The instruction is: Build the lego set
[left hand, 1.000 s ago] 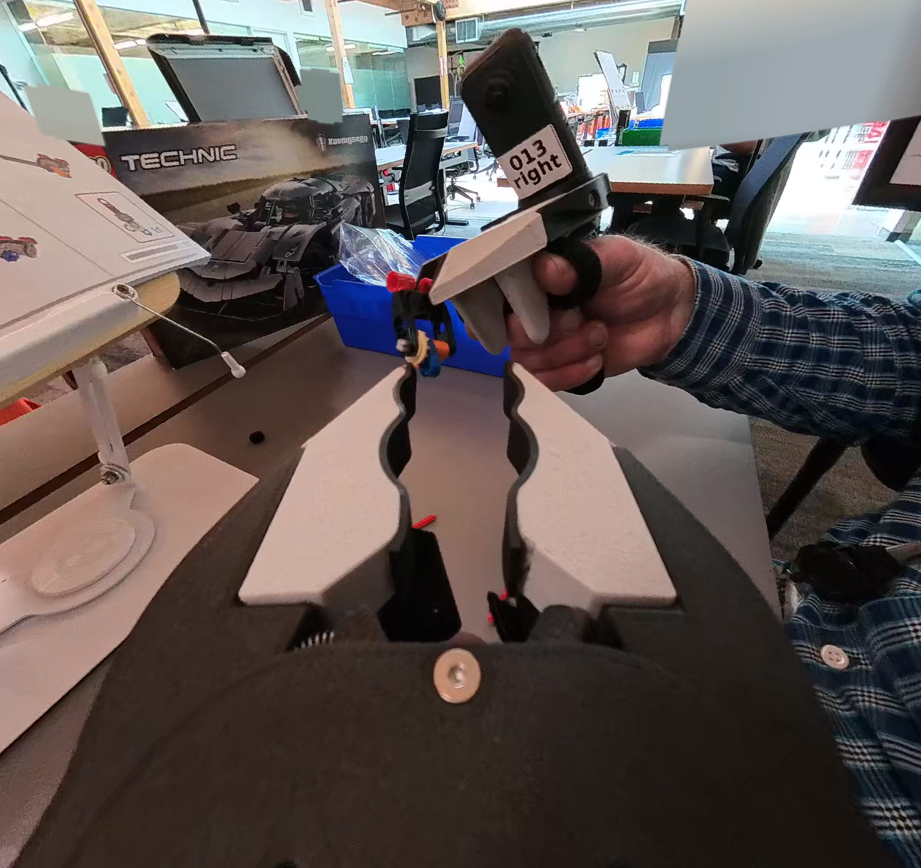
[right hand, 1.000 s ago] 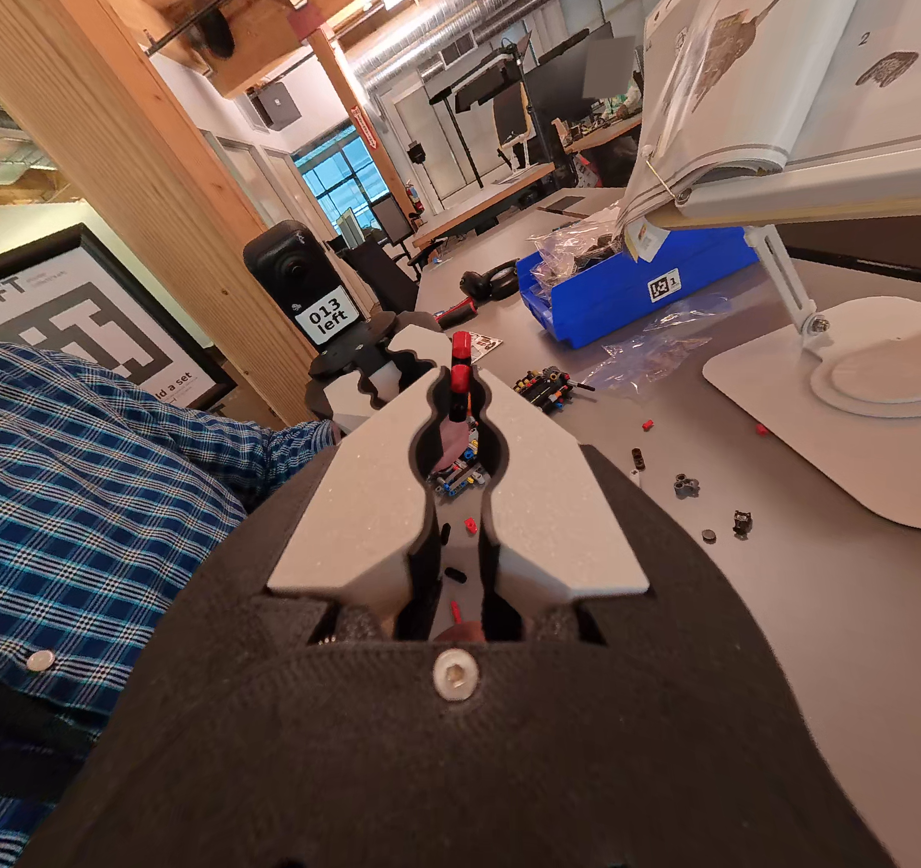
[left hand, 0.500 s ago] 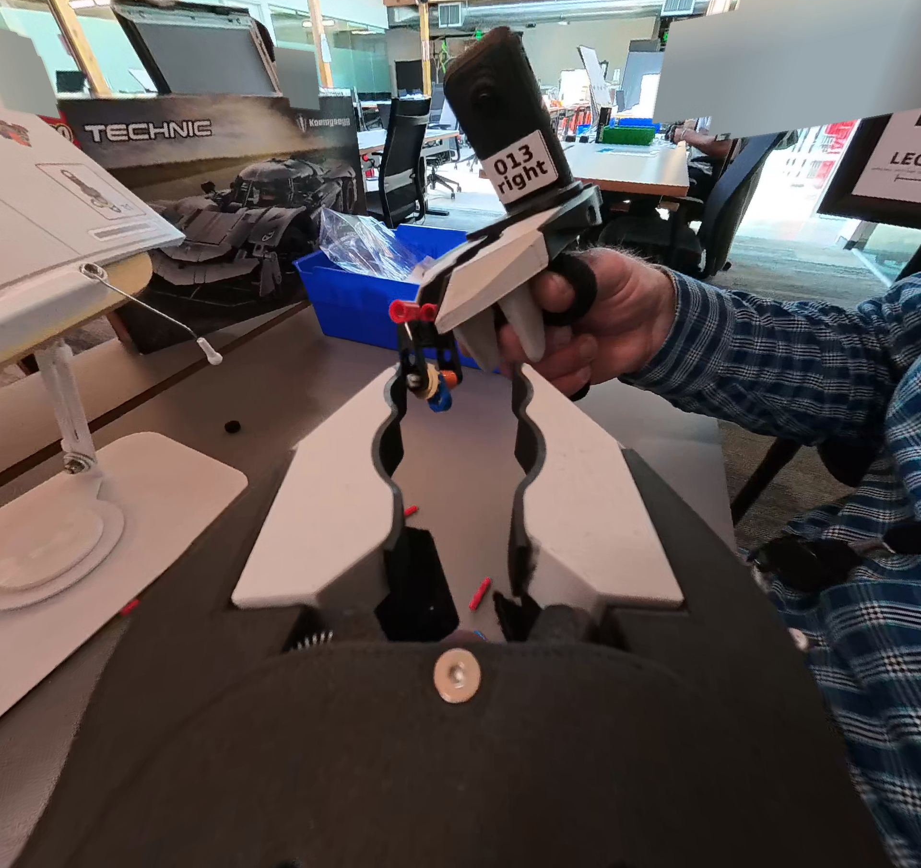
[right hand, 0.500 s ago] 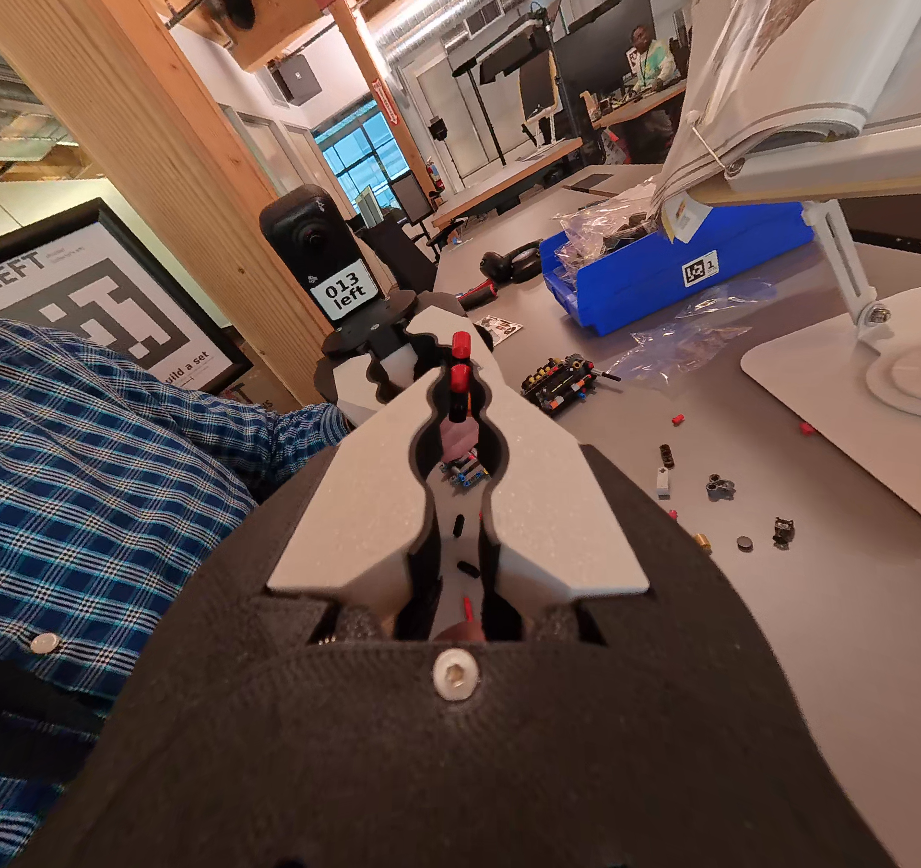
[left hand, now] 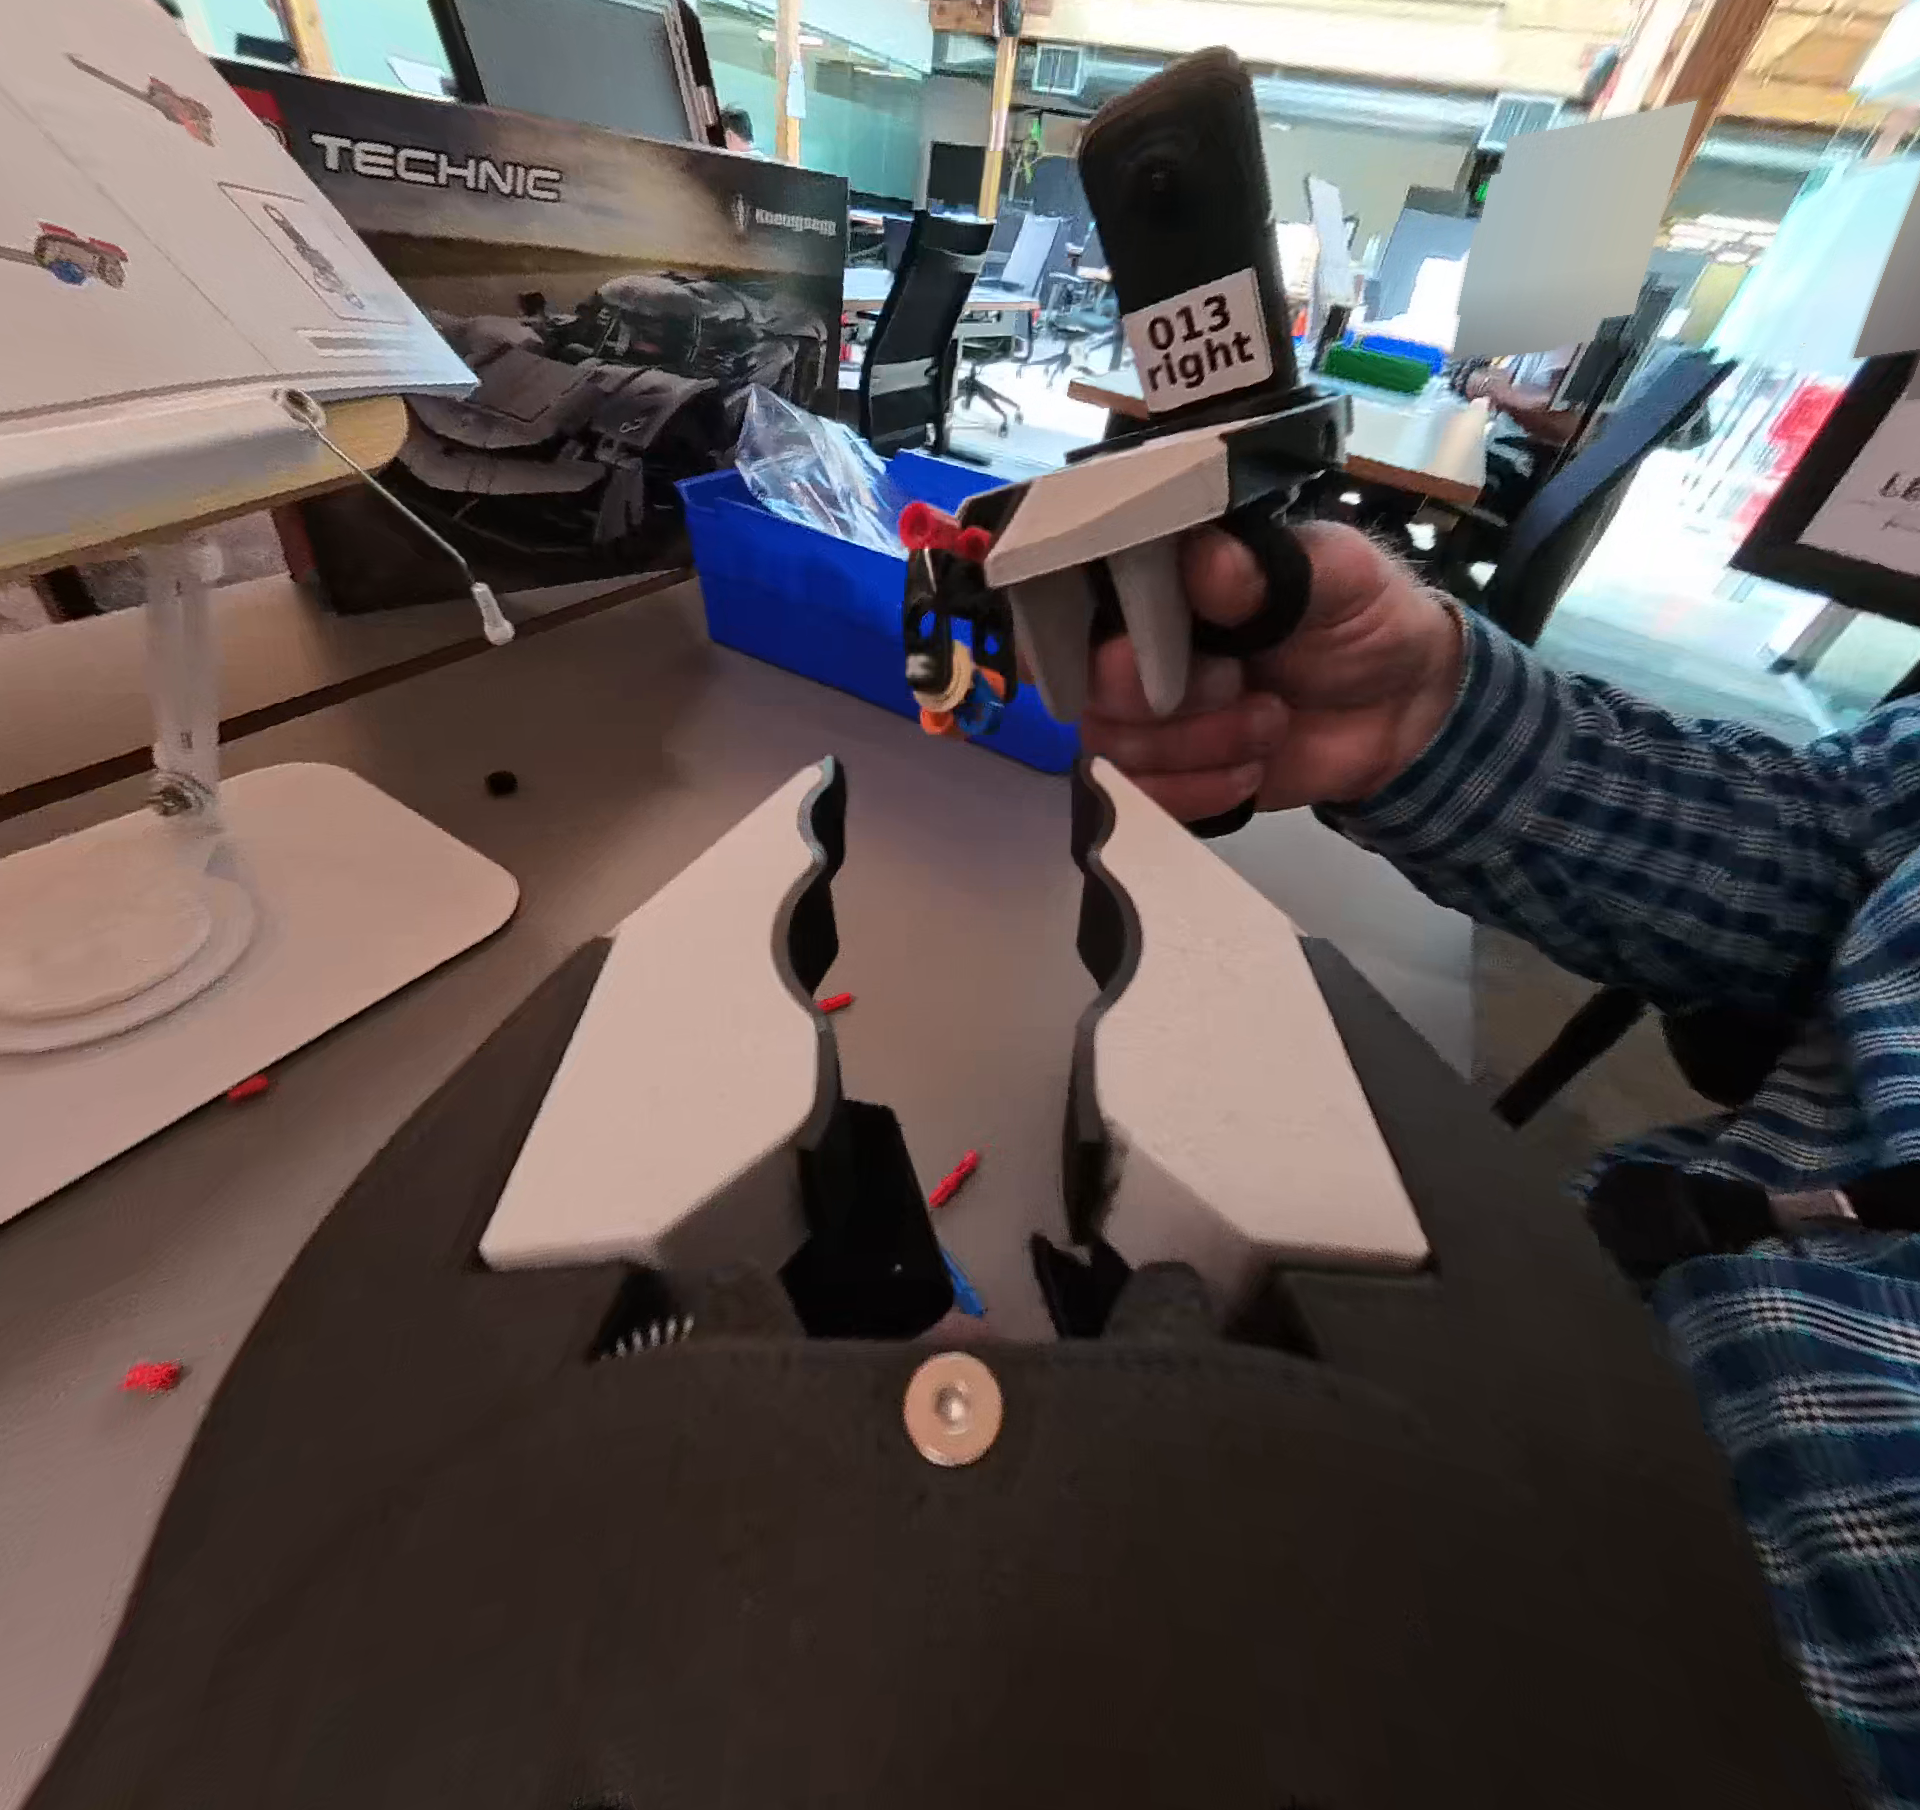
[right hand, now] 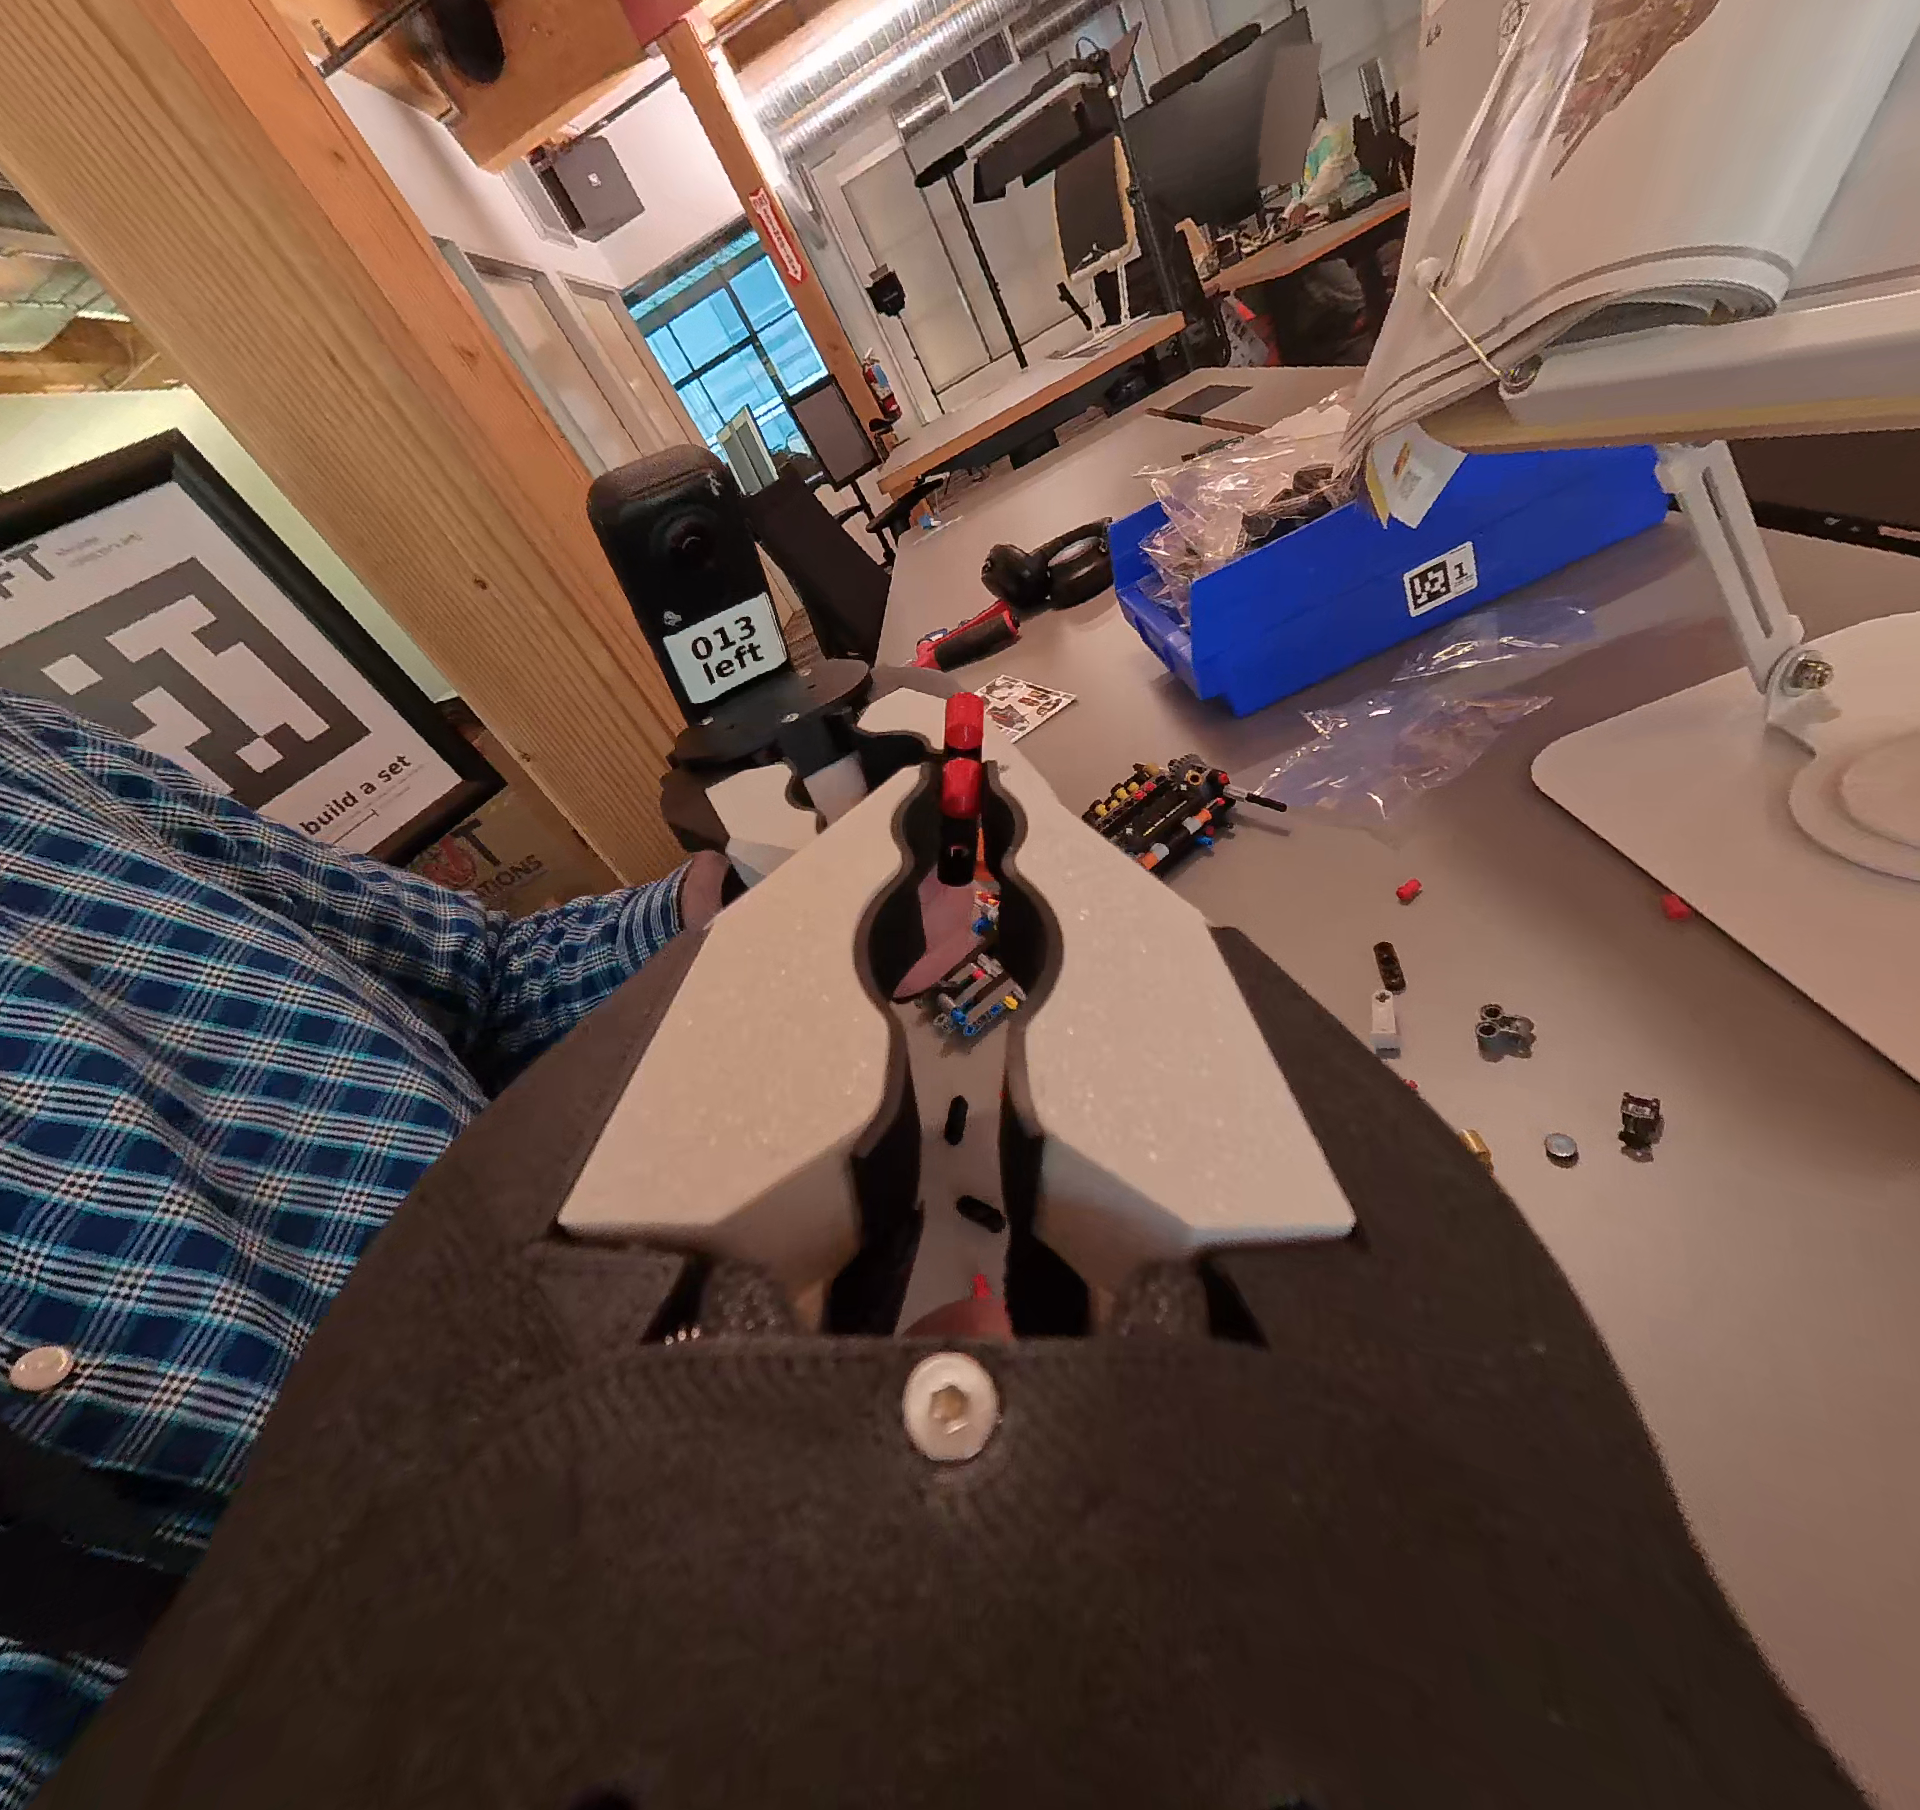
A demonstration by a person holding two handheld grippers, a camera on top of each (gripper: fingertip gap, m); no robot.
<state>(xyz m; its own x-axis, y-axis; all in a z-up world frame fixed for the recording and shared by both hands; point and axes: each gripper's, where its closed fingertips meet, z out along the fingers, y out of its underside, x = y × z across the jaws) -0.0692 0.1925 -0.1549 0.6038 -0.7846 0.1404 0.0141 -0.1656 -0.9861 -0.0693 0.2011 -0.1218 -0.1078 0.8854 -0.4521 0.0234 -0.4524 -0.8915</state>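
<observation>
- Fingers of the right gripper point(right hand: 958, 804) pinch a small lego piece point(left hand: 951, 633) with red pins, up in the air.
- The left gripper point(left hand: 954, 804) is wide open, holding nothing, at 6 o'clock from the piece.

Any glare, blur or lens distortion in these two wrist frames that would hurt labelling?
Left wrist view: the windows behind the right gripper are blown out, straight lines bow from the wide lens, grey patches cover the upper right, yet the small lego assembly it holds stays sharp. Right wrist view: even light, wooden post and booklet stand bend at the edges, loose pieces on the table stay crisp.
</observation>
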